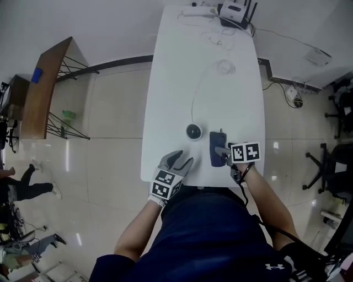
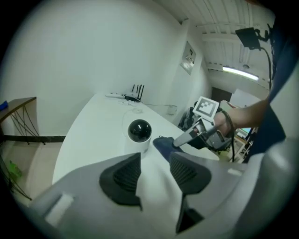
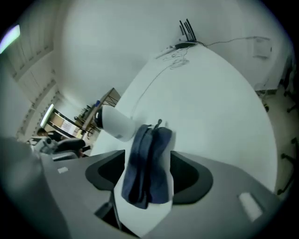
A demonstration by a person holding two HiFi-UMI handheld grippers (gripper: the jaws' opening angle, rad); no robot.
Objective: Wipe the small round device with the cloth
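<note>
My left gripper (image 2: 155, 172) is at the near edge of the long white table (image 1: 231, 93), its jaws parted with nothing between them. My right gripper (image 3: 148, 177) is beside it, jaws spread wide. The folded dark blue cloth (image 1: 216, 147) lies on the table between them, released, with the pads clear of it on either side. Just beyond and left of the cloth stands the small round white device with a black dome (image 1: 193, 131), a narrow gap apart. A thin white cable (image 1: 194, 96) runs from it toward the far end, where a white router with black antennas (image 1: 234, 11) sits.
</note>
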